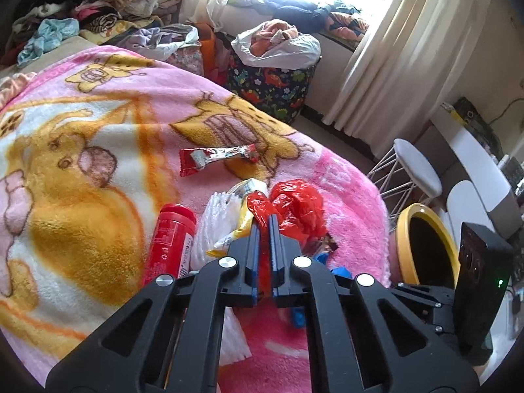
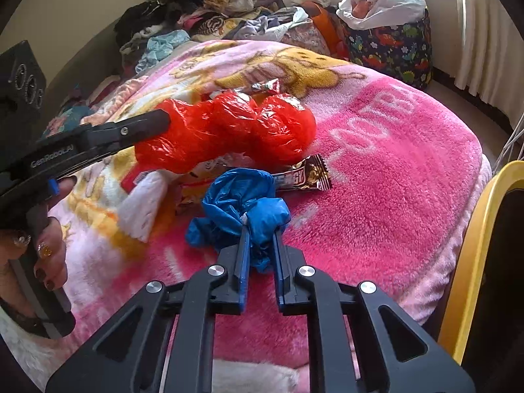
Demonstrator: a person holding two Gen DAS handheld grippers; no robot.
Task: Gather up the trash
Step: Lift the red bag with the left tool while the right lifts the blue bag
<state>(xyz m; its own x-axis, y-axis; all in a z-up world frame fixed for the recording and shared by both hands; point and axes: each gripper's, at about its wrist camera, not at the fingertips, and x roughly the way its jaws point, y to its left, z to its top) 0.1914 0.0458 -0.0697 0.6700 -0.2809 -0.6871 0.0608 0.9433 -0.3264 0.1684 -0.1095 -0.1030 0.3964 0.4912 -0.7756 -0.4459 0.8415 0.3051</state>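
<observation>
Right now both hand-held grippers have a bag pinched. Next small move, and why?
Probably lift both clear of the blanket, then swing toward the yellow bin. The left hand-held gripper is shut on the red bag, the right hand-held gripper on the blue bag.

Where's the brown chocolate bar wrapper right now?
In the right wrist view, the brown chocolate bar wrapper lies on the pink blanket, just beyond the blue plastic bag and under the edge of the red plastic bag.

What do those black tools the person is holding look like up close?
Each is a black plastic two-finger gripper with blue pads and round silver pivot bolts: the left gripper, the right gripper. The left one's side bears white "GenRobot.AI" lettering. The hand holding it has dark, decorated nails.
</observation>
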